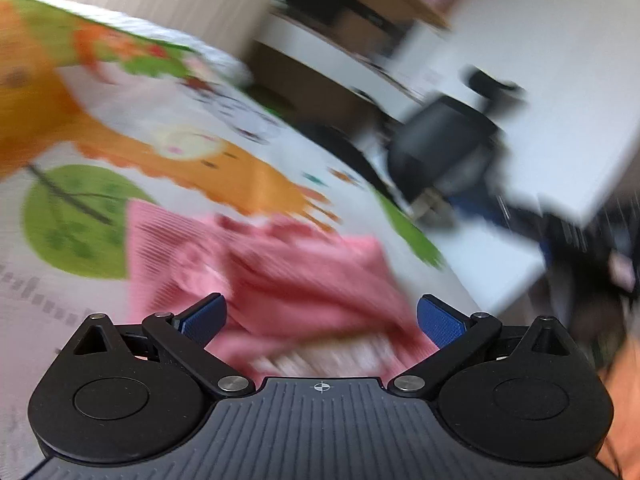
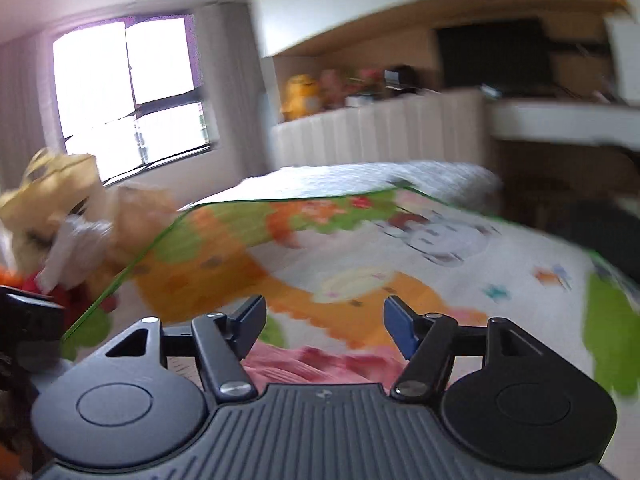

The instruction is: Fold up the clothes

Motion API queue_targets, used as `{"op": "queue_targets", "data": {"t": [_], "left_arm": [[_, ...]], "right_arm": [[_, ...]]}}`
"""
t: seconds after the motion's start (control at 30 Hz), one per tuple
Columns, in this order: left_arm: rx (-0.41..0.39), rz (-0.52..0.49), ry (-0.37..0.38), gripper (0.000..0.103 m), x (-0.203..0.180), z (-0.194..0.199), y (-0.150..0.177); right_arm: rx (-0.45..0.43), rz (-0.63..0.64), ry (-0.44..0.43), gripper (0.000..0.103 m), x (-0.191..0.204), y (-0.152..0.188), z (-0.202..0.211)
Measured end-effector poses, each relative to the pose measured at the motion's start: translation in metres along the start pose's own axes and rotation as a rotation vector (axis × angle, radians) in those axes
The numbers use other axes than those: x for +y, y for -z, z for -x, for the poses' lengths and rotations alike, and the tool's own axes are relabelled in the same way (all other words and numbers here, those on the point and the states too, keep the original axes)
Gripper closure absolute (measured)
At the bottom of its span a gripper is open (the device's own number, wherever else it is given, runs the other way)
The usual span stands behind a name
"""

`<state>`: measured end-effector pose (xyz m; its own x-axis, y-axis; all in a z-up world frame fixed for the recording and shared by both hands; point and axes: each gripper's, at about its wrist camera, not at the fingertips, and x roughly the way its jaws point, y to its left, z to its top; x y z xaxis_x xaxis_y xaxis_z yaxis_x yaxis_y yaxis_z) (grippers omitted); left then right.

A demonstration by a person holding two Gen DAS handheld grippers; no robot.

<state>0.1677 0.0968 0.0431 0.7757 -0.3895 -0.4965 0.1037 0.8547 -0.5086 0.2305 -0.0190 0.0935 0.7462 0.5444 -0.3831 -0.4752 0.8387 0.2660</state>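
A pink ribbed garment [image 1: 280,272] lies crumpled on a bed's cartoon-print cover [image 1: 168,152]. My left gripper [image 1: 320,320] is open just above the garment's near edge, its blue pads [image 1: 204,316] wide apart and empty. In the right wrist view the garment [image 2: 320,364] shows only as a pink strip below my right gripper [image 2: 324,328], which is open and empty above it. Both views are motion-blurred.
A black office chair [image 1: 448,152] and a white desk [image 1: 560,100] stand beyond the bed's far side. Stuffed toys [image 2: 68,220] sit at the bed's left edge. A padded headboard [image 2: 380,132], shelves and a window [image 2: 128,88] lie behind.
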Motion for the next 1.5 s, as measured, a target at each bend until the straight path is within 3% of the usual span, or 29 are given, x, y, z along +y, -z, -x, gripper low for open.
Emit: {"op": "queue_targets", "data": {"t": [0.1, 0.17, 0.3, 0.37, 0.43, 0.53, 0.63, 0.73, 0.77, 0.83, 0.9, 0.97, 1.03, 1.1, 1.17, 1.23, 1.3, 1.33, 1.43, 1.47, 1.5], "left_arm": [[0.000, 0.073, -0.109, 0.006, 0.010, -0.020, -0.013], [0.024, 0.144, -0.156, 0.027, 0.021, -0.033, -0.020], [0.088, 0.251, -0.189, 0.033, 0.036, -0.063, -0.023], [0.105, 0.217, -0.192, 0.067, 0.029, -0.073, -0.024], [0.105, 0.160, -0.172, 0.085, 0.016, -0.077, -0.028], [-0.045, -0.067, -0.086, 0.085, -0.029, -0.047, -0.046], [-0.262, -0.386, -0.020, 0.083, -0.081, 0.006, -0.048], [-0.341, -0.511, 0.023, 0.068, -0.089, 0.040, -0.034], [-0.326, -0.513, 0.015, 0.043, -0.081, 0.044, -0.028], [-0.238, -0.467, -0.033, 0.023, -0.053, 0.041, -0.017], [-0.133, -0.401, -0.152, 0.025, -0.021, 0.033, -0.005], [-0.044, -0.265, -0.253, 0.025, 0.013, 0.027, -0.001], [0.010, -0.101, -0.209, 0.022, 0.038, 0.029, -0.003], [0.029, 0.045, -0.106, 0.013, 0.049, 0.028, -0.009], [0.029, 0.121, -0.055, 0.010, 0.046, 0.020, -0.015], [0.030, 0.165, -0.052, 0.010, 0.040, 0.005, -0.021], [0.056, 0.193, -0.103, 0.010, 0.036, -0.016, -0.024], [0.076, 0.203, -0.136, 0.014, 0.036, -0.028, -0.026], [0.171, 0.161, -0.175, 0.073, 0.029, -0.062, -0.025], [0.173, 0.120, -0.145, 0.081, 0.019, -0.064, -0.026], [0.174, 0.078, -0.114, 0.082, 0.009, -0.066, -0.028]], "right_arm": [[0.019, -0.092, 0.078, 0.037, -0.029, 0.032, -0.010], [0.021, -0.098, 0.145, 0.037, -0.041, 0.056, -0.015], [-0.006, -0.109, 0.241, 0.037, -0.065, 0.094, -0.016], [-0.021, -0.180, 0.235, 0.037, -0.078, 0.102, -0.011], [-0.066, -0.210, 0.233, 0.036, -0.086, 0.104, -0.005], [-0.086, -0.218, 0.227, 0.036, -0.090, 0.107, -0.003], [-0.089, -0.193, 0.222, 0.036, -0.078, 0.102, -0.006], [-0.086, -0.173, 0.219, 0.036, -0.074, 0.101, -0.005], [-0.086, -0.171, 0.219, 0.036, -0.074, 0.101, -0.005], [-0.085, -0.177, 0.217, 0.035, -0.075, 0.101, -0.005], [-0.082, -0.183, 0.215, 0.035, -0.076, 0.101, -0.004], [-0.080, -0.181, 0.215, 0.035, -0.076, 0.101, -0.005], [-0.077, -0.175, 0.216, 0.035, -0.075, 0.101, -0.005], [-0.074, -0.168, 0.217, 0.034, -0.074, 0.101, -0.006], [-0.073, -0.166, 0.218, 0.033, -0.073, 0.101, -0.006], [-0.073, -0.165, 0.217, 0.032, -0.073, 0.101, -0.005], [-0.074, -0.166, 0.214, 0.031, -0.073, 0.102, -0.005], [-0.074, -0.167, 0.213, 0.031, -0.073, 0.102, -0.005], [-0.080, -0.170, 0.211, 0.030, -0.074, 0.102, -0.004], [-0.083, -0.171, 0.210, 0.030, -0.074, 0.103, -0.004], [-0.086, -0.172, 0.209, 0.030, -0.074, 0.103, -0.003]]}}
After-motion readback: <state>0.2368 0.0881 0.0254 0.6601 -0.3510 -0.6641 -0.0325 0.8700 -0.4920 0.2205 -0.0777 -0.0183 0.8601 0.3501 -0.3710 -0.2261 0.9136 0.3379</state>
